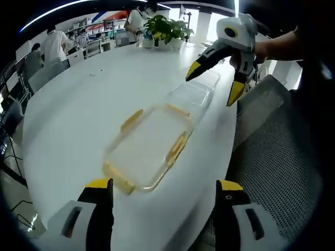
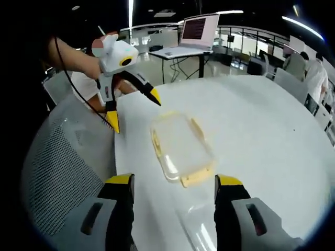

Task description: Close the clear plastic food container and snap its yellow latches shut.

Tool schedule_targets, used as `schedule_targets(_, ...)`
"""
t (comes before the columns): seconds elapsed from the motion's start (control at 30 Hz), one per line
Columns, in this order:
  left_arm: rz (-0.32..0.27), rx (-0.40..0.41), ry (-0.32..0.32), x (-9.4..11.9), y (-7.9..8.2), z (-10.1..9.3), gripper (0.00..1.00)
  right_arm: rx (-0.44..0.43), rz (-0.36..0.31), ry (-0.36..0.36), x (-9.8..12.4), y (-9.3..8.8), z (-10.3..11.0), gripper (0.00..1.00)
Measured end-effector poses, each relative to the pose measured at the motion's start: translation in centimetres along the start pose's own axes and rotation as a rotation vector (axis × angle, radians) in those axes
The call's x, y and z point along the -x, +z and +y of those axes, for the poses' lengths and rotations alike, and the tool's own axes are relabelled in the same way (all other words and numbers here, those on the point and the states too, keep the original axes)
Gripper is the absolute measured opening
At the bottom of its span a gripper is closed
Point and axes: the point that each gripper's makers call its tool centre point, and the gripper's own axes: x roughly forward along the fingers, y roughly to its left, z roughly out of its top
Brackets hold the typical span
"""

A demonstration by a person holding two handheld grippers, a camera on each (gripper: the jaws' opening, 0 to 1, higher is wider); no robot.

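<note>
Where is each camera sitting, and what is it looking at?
Left gripper view: rides the left gripper, facing the clear plastic food container with yellow latches and the right gripper; a hand holds that one.
Right gripper view: rides the right gripper, facing the left gripper, held by a forearm.
Shared: the container, white round table, grey mesh chair.

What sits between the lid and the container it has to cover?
Nothing visible. The clear lid lies flat on the white table just beyond the container, with bare tabletop around them. The right gripper hovers open above the lid.
</note>
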Motion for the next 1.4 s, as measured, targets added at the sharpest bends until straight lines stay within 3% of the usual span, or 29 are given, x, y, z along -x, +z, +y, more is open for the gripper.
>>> schedule_targets(1.4,0.141,-0.188,-0.021,-1.3,-1.3,4.1,0.72,0.114,0.158,0.023,-2.8,-1.3,-2.1,0.55)
